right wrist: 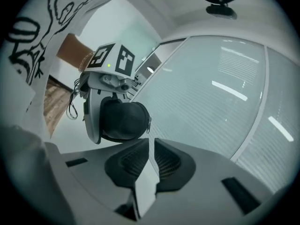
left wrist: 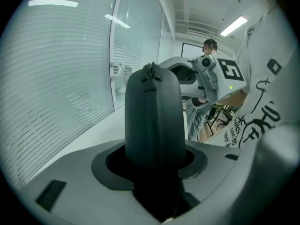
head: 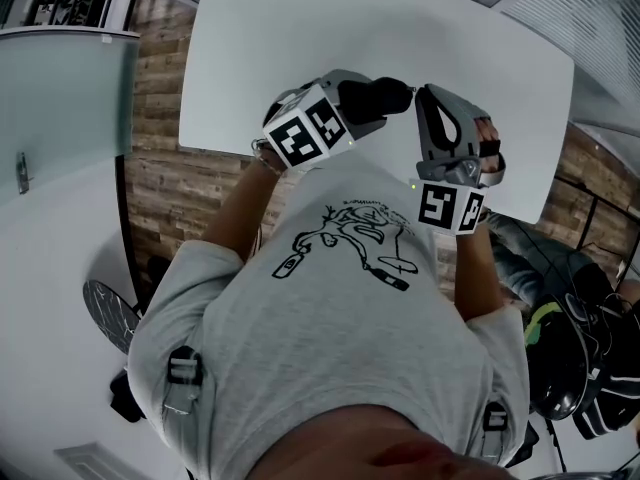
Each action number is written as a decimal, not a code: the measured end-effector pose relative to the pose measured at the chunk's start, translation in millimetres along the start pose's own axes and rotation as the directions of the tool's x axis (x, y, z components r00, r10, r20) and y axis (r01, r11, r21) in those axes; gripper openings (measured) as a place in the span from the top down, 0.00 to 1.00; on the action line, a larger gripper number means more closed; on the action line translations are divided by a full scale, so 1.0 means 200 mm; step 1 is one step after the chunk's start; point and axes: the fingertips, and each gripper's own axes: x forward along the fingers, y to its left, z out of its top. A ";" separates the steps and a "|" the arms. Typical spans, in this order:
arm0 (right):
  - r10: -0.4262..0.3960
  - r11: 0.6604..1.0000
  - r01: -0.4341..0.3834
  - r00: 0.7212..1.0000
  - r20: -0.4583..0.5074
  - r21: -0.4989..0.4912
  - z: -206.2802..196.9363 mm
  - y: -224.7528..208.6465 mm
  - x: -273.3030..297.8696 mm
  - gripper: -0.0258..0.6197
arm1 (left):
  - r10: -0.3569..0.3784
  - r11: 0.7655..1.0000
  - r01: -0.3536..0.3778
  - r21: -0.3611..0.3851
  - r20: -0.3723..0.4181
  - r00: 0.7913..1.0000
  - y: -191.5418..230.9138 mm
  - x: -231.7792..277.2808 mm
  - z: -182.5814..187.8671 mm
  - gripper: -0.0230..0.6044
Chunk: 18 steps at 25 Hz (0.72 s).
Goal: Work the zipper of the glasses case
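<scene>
The black glasses case [head: 383, 96] is held up over the white table [head: 300, 28], with my left gripper [head: 352, 104] shut on it. In the left gripper view the case [left wrist: 153, 121] stands upright between the jaws, its zipper pull [left wrist: 151, 71] at the top. My right gripper [head: 424, 92] sits just right of the case's free end. In the right gripper view its jaws [right wrist: 149, 142] stand a narrow gap apart with nothing between them. The case [right wrist: 123, 121] lies just beyond their tips, its zipper pull [right wrist: 147, 124] on the near side.
A wood-patterned floor [head: 170, 188] lies around the table. A glass partition with blinds [left wrist: 61, 78] stands to one side. Bags and cables [head: 570, 358] sit on the floor at the right, and a person [left wrist: 211, 45] stands far behind.
</scene>
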 end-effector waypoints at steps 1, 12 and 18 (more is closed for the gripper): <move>0.003 0.999 -0.003 1.000 0.003 0.041 0.00 0.00 -0.01 0.89 | -0.003 1.000 0.003 -0.013 0.037 0.999 0.00 -0.02 0.02 0.59; -0.037 0.853 -0.012 0.996 0.084 0.522 0.01 -0.14 -0.08 0.90 | 0.110 0.993 -0.072 -0.096 0.494 0.863 0.08 -0.32 0.28 0.58; -0.071 0.784 -0.007 0.992 0.102 0.620 -0.01 -0.24 -0.13 0.93 | 0.174 0.984 -0.116 -0.131 0.658 0.732 0.09 -0.49 0.43 0.58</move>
